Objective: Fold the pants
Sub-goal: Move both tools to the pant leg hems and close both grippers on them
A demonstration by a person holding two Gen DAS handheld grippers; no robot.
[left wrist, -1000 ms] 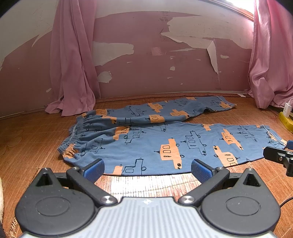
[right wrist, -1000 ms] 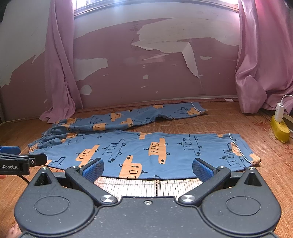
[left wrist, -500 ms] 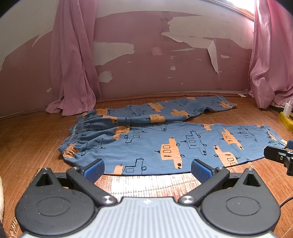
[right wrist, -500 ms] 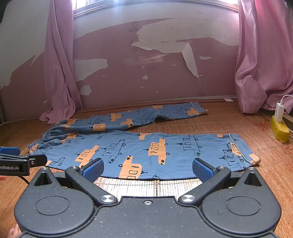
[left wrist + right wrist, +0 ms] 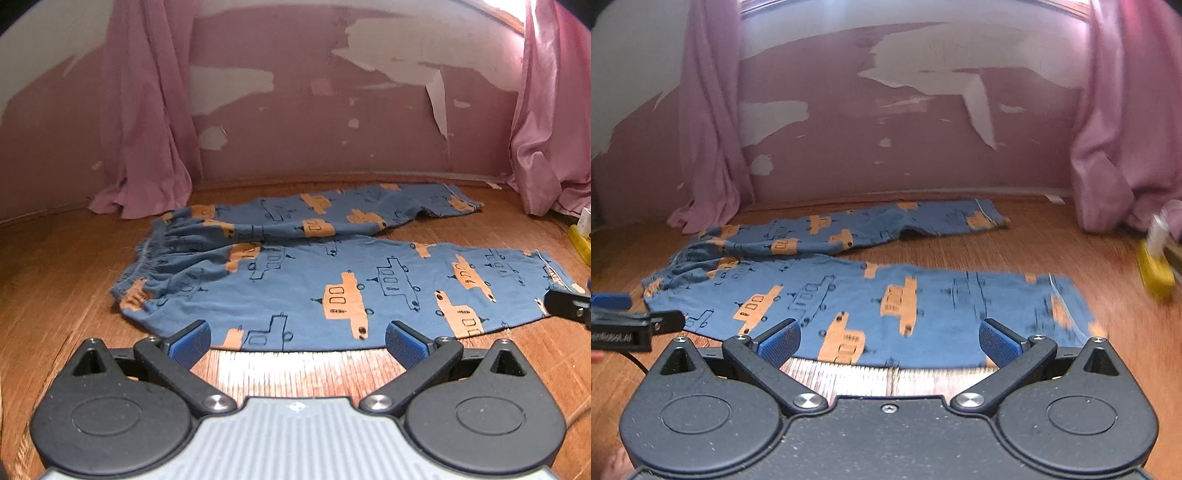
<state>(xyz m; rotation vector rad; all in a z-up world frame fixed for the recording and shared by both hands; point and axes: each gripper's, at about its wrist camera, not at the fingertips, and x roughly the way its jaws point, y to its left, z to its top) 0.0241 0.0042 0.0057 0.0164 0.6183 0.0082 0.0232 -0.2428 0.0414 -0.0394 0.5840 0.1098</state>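
A worn wooden floor (image 5: 55, 258) runs back to a pink wall (image 5: 295, 122) with its paint flaking off in pale patches, and that is the whole stage here.

Nearest, at the bottom of each wrist view, sit the two grippers. The left gripper (image 5: 297, 338) has its blue pads spread wide with nothing between them, and the right gripper (image 5: 889, 338) is spread just as wide and equally empty. Both hover just short of the cloth's near hem. Each also pokes into the other's view at the frame edge.

Just beyond them, filling the middle of both frames, lie the pants (image 5: 332, 280): one pair, blue with orange and outlined vehicles, spread flat with two legs splayed apart. The gathered waistband (image 5: 147, 266) is at centre left, the near cuff (image 5: 1067, 306) at right, and the far leg (image 5: 332, 214) angles off toward upper right.

I'd judge the fabric light, soft and limp, likely to sag and crease when lifted, so pinching at waistband and cuff, where it is thicker, seems best.

Farther back hang two pink curtains (image 5: 147, 147), one at each side, and one yellow power strip (image 5: 1154, 273) sits at the right edge.
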